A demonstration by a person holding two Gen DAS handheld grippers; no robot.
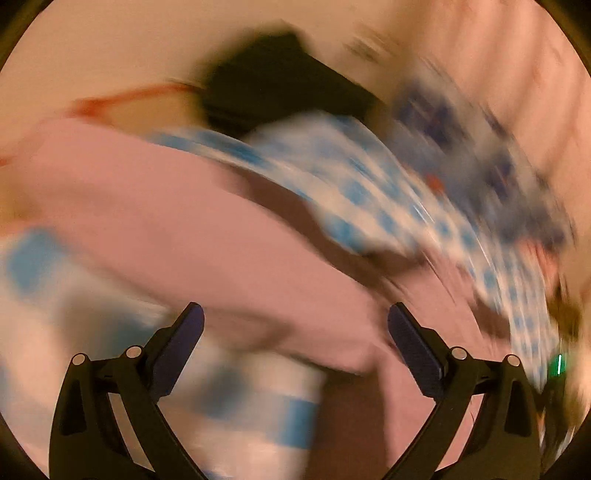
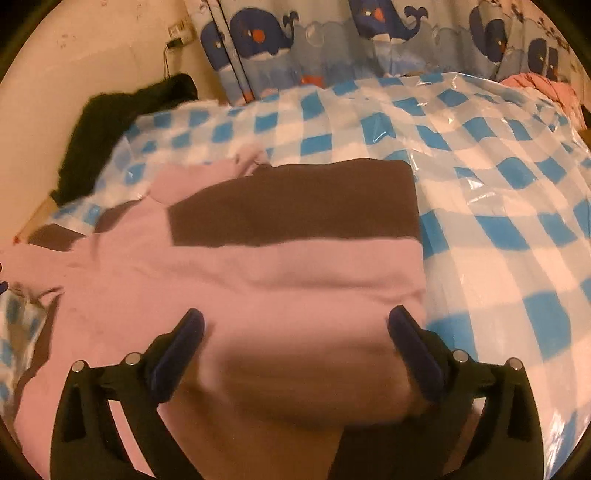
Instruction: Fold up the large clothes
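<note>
Surface: a blue-and-white checked cover [image 2: 480, 177] under glossy clear plastic, spread wide; behind it hangs a curtain printed with whales [image 2: 332, 40] against a pale wall carrying a socket [image 2: 181, 33]; whether the surface beneath is a bed or a worktop cannot be told. A black garment [image 2: 110, 122] lies at the cover's far left edge; a pink cloth [image 2: 543, 88] sits at the far right. Task item: a pink garment with a dark brown band [image 2: 258, 258] lies flat on the cover, the brown band on its far side. Right tongs [image 2: 295, 325] stand wide apart above the garment's near pink part, nothing clamped; a blurred fold of pink lies between them. Left tongs [image 1: 295, 321] are likewise wide apart over pink fabric, gripping nothing; the left wrist view is heavily blurred.
</note>
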